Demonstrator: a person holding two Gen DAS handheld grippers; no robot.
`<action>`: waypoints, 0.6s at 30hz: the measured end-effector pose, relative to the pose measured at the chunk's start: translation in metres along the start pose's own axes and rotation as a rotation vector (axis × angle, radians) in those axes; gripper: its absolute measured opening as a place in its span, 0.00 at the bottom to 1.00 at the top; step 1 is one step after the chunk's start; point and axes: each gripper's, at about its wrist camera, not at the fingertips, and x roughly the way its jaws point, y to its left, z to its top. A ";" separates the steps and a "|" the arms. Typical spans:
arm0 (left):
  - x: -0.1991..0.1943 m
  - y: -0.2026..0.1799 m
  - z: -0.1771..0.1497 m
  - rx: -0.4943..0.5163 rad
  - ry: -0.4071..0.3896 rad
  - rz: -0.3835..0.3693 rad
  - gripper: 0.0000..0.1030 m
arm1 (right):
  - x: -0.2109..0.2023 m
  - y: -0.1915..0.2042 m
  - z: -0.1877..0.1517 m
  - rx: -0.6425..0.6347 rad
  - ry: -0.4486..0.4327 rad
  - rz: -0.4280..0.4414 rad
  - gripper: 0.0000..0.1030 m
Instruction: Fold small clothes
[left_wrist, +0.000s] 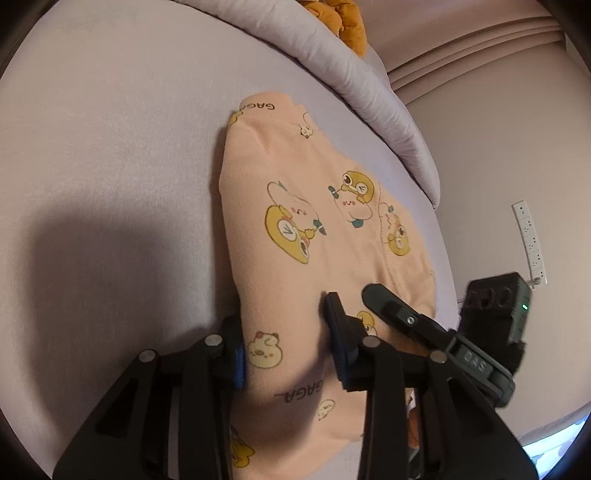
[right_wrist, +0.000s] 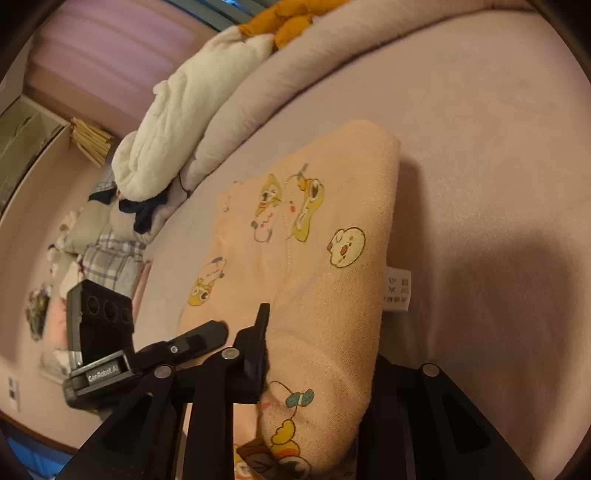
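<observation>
**Mid-fold: both grippers clamped on garment's near edge**

Bed (left_wrist: 92, 129): lilac sheet, takes up most of both views. Rolled duvet (left_wrist: 369, 92) runs along the far edge, with an orange item (left_wrist: 343, 22) behind it. In the right view a white blanket (right_wrist: 177, 122) lies past the duvet, and a clutter of clothes (right_wrist: 103, 251) sits off the bed's side.

Garment (left_wrist: 295, 206): peach, cartoon print, lying flat on the sheet mid-bed, long axis running away from the cameras. Looks already doubled: the outer edges are rounded and thick, a seam line crosses the top layer, and a care label (right_wrist: 397, 291) sticks out of the side. I'd call at least one fold done. Which kind of garment it is, I can't tell.

Left gripper (left_wrist: 284, 354): jaws clenched on the near end, cloth bunched between the pads and bulging over them.

Right gripper (right_wrist: 317, 373): same, pinching a thick ridge of the near end; only one finger (right_wrist: 256, 354) shows clearly, the other is buried behind the cloth.

The two grips sit just beside each other on the same end; each view shows the other tool's tip lying on the cloth.

Status estimate: roughly halfway. Left to do: carry the near end over to the far end, release, flatten. Risk: the bulk slipping out of a pinch this thick.
</observation>
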 end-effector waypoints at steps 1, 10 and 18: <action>-0.003 -0.001 -0.002 0.002 -0.002 0.000 0.30 | -0.002 0.004 -0.002 -0.011 -0.010 -0.004 0.24; -0.037 -0.002 -0.038 0.027 -0.016 0.014 0.29 | -0.029 0.034 -0.039 -0.086 -0.039 -0.037 0.23; -0.074 0.008 -0.082 0.020 -0.029 0.037 0.29 | -0.039 0.066 -0.076 -0.128 -0.008 -0.017 0.23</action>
